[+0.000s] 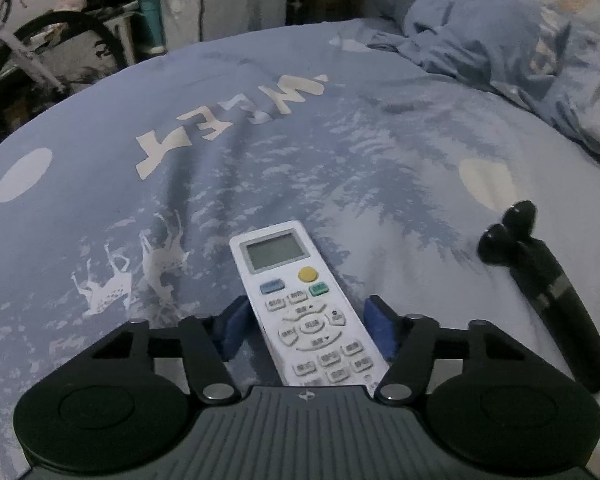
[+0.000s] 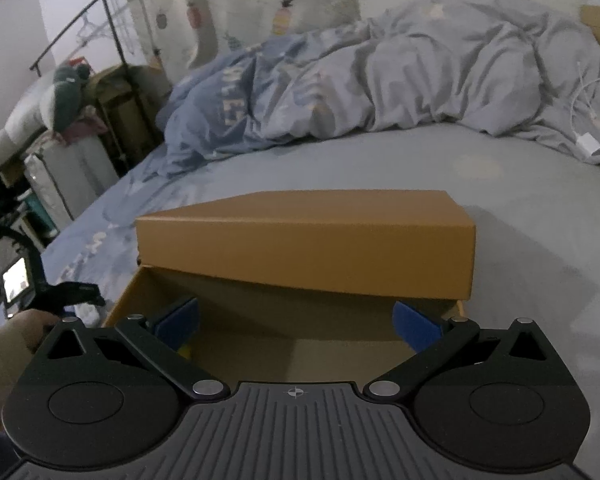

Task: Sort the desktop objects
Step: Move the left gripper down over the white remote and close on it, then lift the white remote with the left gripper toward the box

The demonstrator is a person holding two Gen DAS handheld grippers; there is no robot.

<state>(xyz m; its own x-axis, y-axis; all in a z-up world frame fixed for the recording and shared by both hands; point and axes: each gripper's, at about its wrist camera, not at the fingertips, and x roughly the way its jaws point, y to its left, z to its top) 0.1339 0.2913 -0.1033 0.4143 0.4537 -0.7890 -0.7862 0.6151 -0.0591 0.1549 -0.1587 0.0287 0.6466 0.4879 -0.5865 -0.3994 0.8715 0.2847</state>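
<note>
A white remote control [image 1: 300, 300] with a small screen and a yellow button lies on the blue printed bedsheet [image 1: 260, 168]. My left gripper [image 1: 308, 328] is shut on it, its blue pads [image 1: 234, 330] pressing against the remote's two long sides at the button end. A black electric shaver [image 1: 548, 292] lies on the sheet to the right of the remote, apart from it. My right gripper [image 2: 298, 324] stands open with nothing between its fingers, low over the open brown cardboard box [image 2: 300, 248], whose lid is tilted up at the far side.
A crumpled blue-grey duvet [image 2: 420, 80] is heaped at the far side of the bed. A white cable and charger [image 2: 588, 144] lie at the right. A bicycle [image 1: 40, 52] and cluttered shelves stand beyond the bed's left edge. A person's hand [image 2: 16, 336] shows at the left.
</note>
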